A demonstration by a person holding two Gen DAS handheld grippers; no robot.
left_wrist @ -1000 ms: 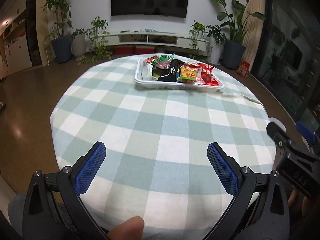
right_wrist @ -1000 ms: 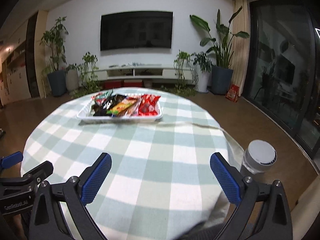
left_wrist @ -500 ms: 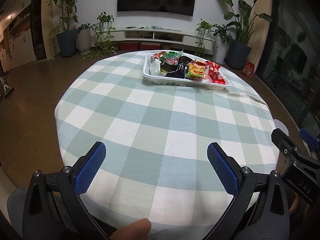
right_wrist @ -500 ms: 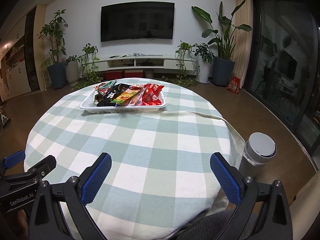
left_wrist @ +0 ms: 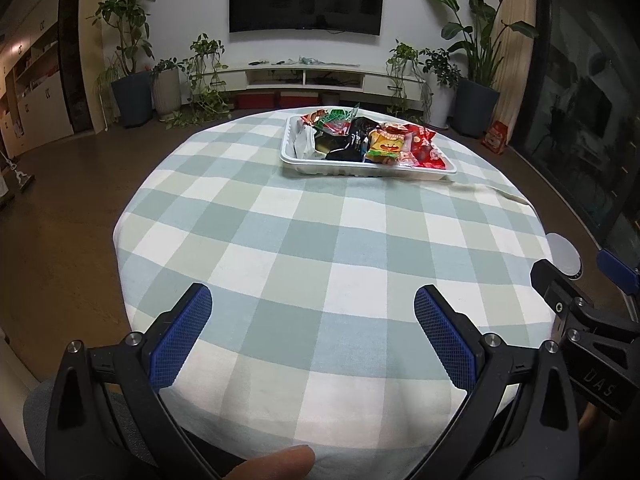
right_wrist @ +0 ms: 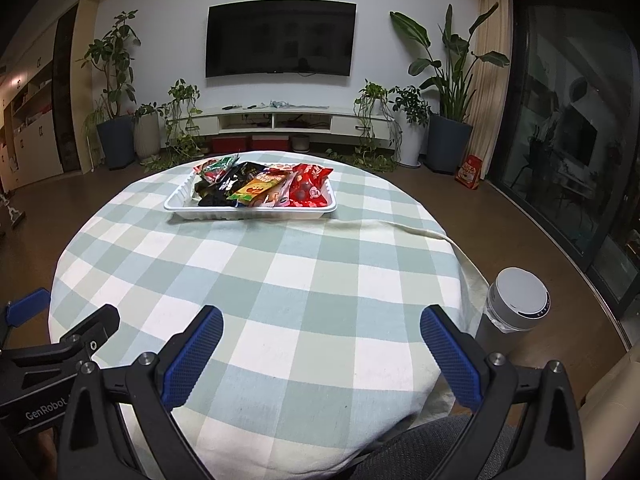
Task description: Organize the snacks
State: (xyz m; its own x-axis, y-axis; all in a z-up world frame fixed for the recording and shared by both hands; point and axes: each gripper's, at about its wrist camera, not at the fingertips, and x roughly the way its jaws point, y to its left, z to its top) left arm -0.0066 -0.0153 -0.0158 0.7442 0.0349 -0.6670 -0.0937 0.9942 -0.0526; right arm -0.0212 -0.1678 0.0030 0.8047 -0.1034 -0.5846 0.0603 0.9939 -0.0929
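Observation:
A white tray [left_wrist: 450, 169] full of snack packets sits at the far side of the round checked table [left_wrist: 320, 248]; it also shows in the right wrist view [right_wrist: 176, 205]. It holds a red packet [right_wrist: 308, 188], an orange-yellow packet [right_wrist: 258, 186], a black packet [left_wrist: 354, 136] and a green-red packet [left_wrist: 332, 118]. My left gripper [left_wrist: 312, 330] is open and empty above the table's near edge. My right gripper [right_wrist: 320, 348] is open and empty, also at the near edge, far from the tray.
A grey cylindrical bin [right_wrist: 516, 304] stands on the floor right of the table. A fold in the tablecloth [right_wrist: 400, 228] runs right of the tray. Potted plants [right_wrist: 448, 128], a TV [right_wrist: 280, 40] and a low cabinet line the far wall.
Both grippers have drawn back and lifted a little, so more of the table and room shows. Both stay open and empty; the tray has not moved.

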